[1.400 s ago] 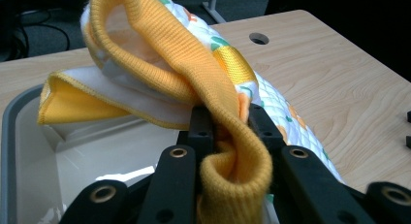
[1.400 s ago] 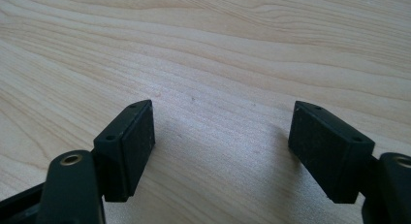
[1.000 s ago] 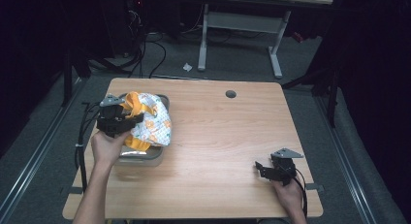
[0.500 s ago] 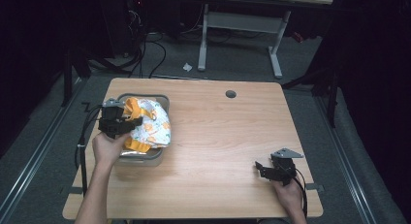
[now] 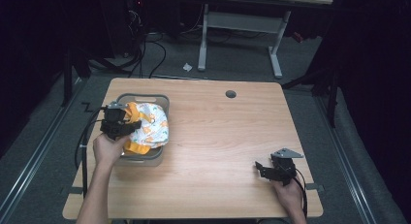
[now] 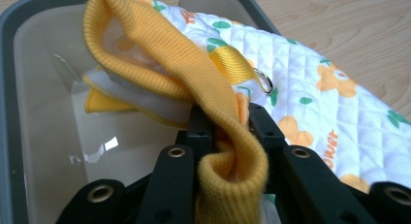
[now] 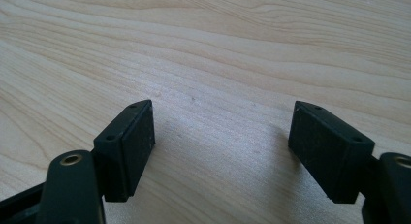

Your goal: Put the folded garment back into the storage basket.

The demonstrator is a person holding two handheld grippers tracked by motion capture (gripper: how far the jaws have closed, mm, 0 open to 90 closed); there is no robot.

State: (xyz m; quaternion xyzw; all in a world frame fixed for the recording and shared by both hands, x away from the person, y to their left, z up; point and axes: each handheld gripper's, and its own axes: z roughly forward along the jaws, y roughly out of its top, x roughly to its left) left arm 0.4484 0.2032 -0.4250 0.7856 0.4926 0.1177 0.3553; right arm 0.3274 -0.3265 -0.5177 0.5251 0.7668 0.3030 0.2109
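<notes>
Pinched between the left gripper [image 6: 224, 132] fingers [image 6: 199, 129]: the yellow ribbed cuff [image 6: 194, 83] of a small quilted garment [image 6: 310, 88], white with orange flowers and green leaves, folded over the fingers in a thick roll. Probably light, soft and limp; likely to sag and stretch from any single hold, so no fear of breakage, only of slipping or dragging. Ribbed knit judged the best place to grip: thick, grippy, doubled. Quilted body smoother, bulkier, harder to close on. Worth avoiding: the metal ring [image 6: 264, 81] on the yellow strap [image 6: 232, 61], hard and small.

Outward: garment [image 5: 148, 127] heaped in the grey bin [image 5: 140, 97] near the left edge of the table [image 5: 223, 136], spilling over the bin's right rim. Clear liner [image 6: 63, 136] visible inside the bin.

Well apart, near the right front corner: right gripper [image 5: 271, 169], fingers [image 7: 128, 146] spread wide, holding nothing, low over bare wood.
</notes>
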